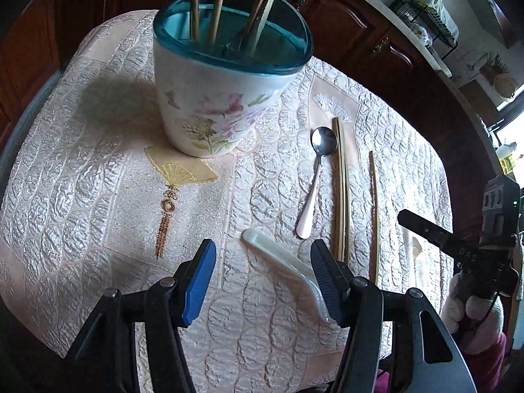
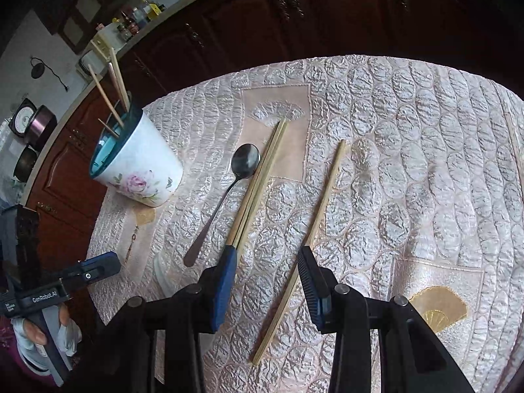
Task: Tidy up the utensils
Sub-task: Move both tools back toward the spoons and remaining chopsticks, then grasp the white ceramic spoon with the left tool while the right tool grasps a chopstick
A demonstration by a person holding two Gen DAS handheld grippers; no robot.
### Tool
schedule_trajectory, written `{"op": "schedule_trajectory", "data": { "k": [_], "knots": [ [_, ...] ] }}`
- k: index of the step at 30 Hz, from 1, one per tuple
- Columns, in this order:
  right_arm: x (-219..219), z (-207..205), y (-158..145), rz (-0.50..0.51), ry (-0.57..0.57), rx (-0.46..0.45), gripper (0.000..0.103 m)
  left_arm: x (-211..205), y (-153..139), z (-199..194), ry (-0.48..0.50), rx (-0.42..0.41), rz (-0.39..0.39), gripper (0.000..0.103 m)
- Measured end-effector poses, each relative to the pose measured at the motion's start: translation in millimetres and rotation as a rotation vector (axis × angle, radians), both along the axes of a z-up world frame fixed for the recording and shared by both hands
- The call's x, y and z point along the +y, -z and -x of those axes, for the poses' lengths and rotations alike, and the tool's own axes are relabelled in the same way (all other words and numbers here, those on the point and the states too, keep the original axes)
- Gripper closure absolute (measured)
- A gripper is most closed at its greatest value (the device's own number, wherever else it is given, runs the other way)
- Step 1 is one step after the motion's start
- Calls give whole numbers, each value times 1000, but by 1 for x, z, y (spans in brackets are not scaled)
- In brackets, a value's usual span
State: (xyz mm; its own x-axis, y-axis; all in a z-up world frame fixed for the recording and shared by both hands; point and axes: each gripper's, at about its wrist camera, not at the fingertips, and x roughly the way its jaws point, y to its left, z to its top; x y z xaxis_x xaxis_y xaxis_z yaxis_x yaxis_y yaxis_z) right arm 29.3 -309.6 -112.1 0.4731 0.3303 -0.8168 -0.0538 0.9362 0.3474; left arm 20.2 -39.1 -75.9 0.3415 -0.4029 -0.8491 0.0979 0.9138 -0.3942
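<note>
A floral utensil holder [image 1: 216, 98] with a teal rim stands on the quilted cloth and holds several chopsticks and a fork; it also shows in the right wrist view [image 2: 144, 167]. A white ceramic spoon [image 1: 281, 265] lies between the open jaws of my left gripper [image 1: 263, 258]. A metal spoon [image 1: 316, 177] [image 2: 229, 193], a pair of chopsticks [image 1: 340, 190] [image 2: 258, 180] and a single chopstick [image 1: 375, 216] [image 2: 314, 229] lie to the right. My right gripper [image 2: 268, 265] is open and empty, its jaws on either side of the single chopstick.
The table wears a pale quilted cloth [image 1: 82, 180] with embroidered fans. Dark wooden cabinets [image 2: 294, 16] stand behind the table. Another chopstick [image 2: 514, 144] lies at the far right edge. A counter with jars and a dish rack [image 1: 425, 16] lies beyond.
</note>
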Motion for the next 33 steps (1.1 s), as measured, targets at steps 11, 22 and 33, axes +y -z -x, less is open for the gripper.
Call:
{"op": "schedule_trajectory", "data": {
  "k": [11, 22, 33],
  "knots": [
    [-11, 0, -1, -8, 22, -4, 60, -13, 12, -1, -9, 48, -11, 42],
    [-21, -4, 4, -28, 69, -2, 59, -22, 40, -10, -83, 141, 83, 42],
    [-46, -73, 30, 3, 167, 46, 61, -33, 43, -35, -48, 126, 73, 60]
  ]
}}
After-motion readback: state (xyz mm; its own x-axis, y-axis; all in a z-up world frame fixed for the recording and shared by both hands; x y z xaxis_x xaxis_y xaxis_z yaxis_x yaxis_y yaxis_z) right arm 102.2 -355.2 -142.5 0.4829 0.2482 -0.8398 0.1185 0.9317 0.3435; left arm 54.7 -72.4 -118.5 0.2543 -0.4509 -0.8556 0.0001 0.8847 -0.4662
